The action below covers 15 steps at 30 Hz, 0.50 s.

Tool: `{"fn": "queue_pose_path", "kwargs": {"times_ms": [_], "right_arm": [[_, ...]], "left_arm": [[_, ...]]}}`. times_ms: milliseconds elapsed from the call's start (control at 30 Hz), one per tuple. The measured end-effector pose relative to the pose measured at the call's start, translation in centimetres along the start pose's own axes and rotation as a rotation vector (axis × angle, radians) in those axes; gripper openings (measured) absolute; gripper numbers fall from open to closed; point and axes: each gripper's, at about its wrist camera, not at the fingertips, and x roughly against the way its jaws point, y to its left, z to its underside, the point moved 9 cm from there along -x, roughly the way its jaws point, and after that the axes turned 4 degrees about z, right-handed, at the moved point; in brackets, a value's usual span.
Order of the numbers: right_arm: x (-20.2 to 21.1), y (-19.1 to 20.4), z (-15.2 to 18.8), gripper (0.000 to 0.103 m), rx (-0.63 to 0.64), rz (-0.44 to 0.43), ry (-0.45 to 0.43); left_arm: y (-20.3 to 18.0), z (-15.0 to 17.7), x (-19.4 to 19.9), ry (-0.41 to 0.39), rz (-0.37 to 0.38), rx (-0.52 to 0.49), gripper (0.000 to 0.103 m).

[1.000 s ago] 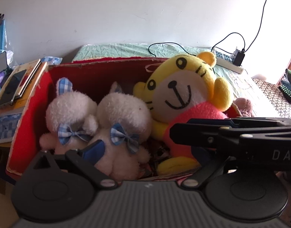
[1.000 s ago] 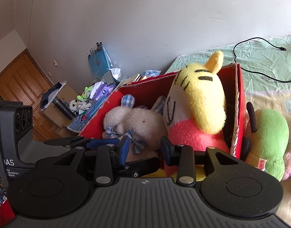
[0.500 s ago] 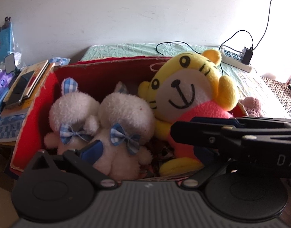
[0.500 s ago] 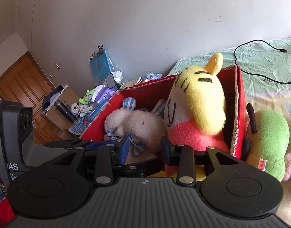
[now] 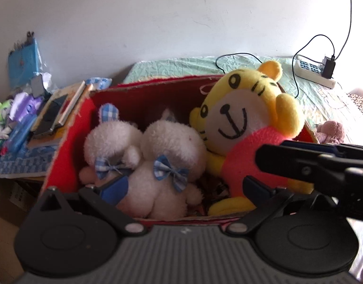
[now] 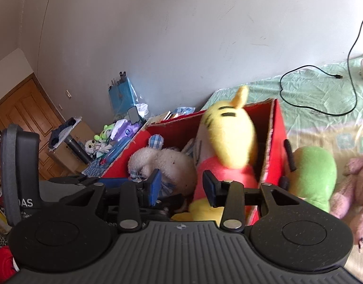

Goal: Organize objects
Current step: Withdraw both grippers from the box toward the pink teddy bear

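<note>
Tiger plush (image 5: 247,130) sits in the red box (image 5: 67,146) beside two white bunnies (image 5: 162,156); left gripper (image 5: 183,189) gapes wide, right gripper (image 6: 181,187) has just been opening, both empty.

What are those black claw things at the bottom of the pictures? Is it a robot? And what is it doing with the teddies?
It is not a robot. A person holds a two-finger grabber in each hand, and each grabber has a camera looking out along its fingers. That is why you see black claws at the bottom.

One picture comes from the left gripper, the other from the right gripper. Both have just been opening, and both are holding nothing now.

In front of them is a red box on a bed. Inside sit a yellow tiger toy in a pink top and two white fluffy bunnies with blue checked bows. Outside the box, beside its wall, lie a green plush toy and a pink plush toy.

The person is tidying toys into the box.
</note>
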Motion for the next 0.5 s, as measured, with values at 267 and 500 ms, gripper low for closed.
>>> {"fn": "queue_pose_path", "kwargs": {"times_ms": [267, 500], "right_arm": [[2.9, -2.8, 0.5, 0.041, -0.049, 0.023, -0.019], [5.7, -5.6, 0.7, 0.048, -0.094, 0.019, -0.035]], "left_arm": [[-1.3, -1.1, 2.2, -0.022, -0.069, 0.000, 0.102], [-4.8, -1.8, 4.7, -0.057, -0.106, -0.047, 0.102]]}}
